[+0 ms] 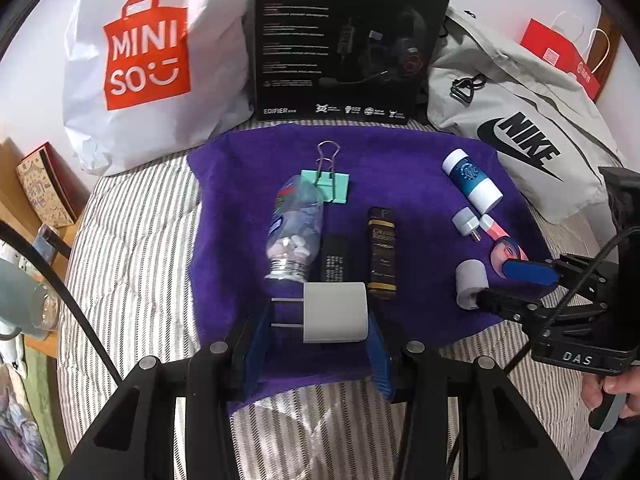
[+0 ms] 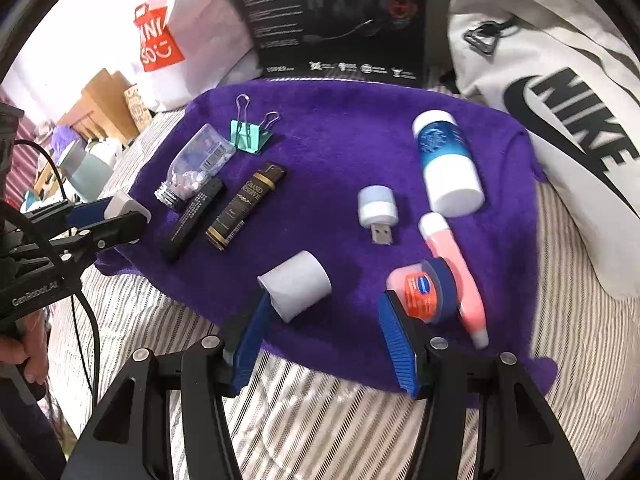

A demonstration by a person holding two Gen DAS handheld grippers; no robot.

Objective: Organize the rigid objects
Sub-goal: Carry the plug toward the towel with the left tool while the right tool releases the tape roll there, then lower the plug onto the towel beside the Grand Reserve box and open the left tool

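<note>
1. Fingers of the left gripper (image 1: 320, 320) have a white wall charger (image 1: 335, 312) between their blue pads, its two prongs pointing to the left finger; the right pad presses its side, but whether the left pad truly grips the prongs I cannot tell.
2. Just ahead of those fingers, on a purple towel (image 1: 400, 152), lie a clear bottle of pills (image 1: 296, 232), a slim black bar (image 1: 334, 258) and a dark box with gold lettering (image 1: 382, 254), side by side.
3. Farther ahead, touching the bottle's far end, sits a mint binder clip (image 1: 330, 180).
4. Fingers of the right gripper (image 2: 332, 332) stand spread apart with nothing clamped between them, low over the near edge of the towel.
5. A white cylinder cap (image 2: 298, 284) lies on its side touching the tip of the right gripper's left finger.
6. A small blue-lidded jar with an orange label (image 2: 420, 292) sits against the tip of its right finger, and a pink tube (image 2: 456, 272) lies just beyond that, touching the jar.
7. Ahead, between the two finger lines, rests a small white USB light (image 2: 378, 210); farther ahead and to the right lies a blue and white bottle (image 2: 446, 160).
8. Beyond the towel stand a white shopping bag (image 1: 152, 64), a black headset box (image 1: 348, 40) and a grey drawstring bag (image 1: 520, 120), all on a striped sheet (image 1: 132, 240).
</note>
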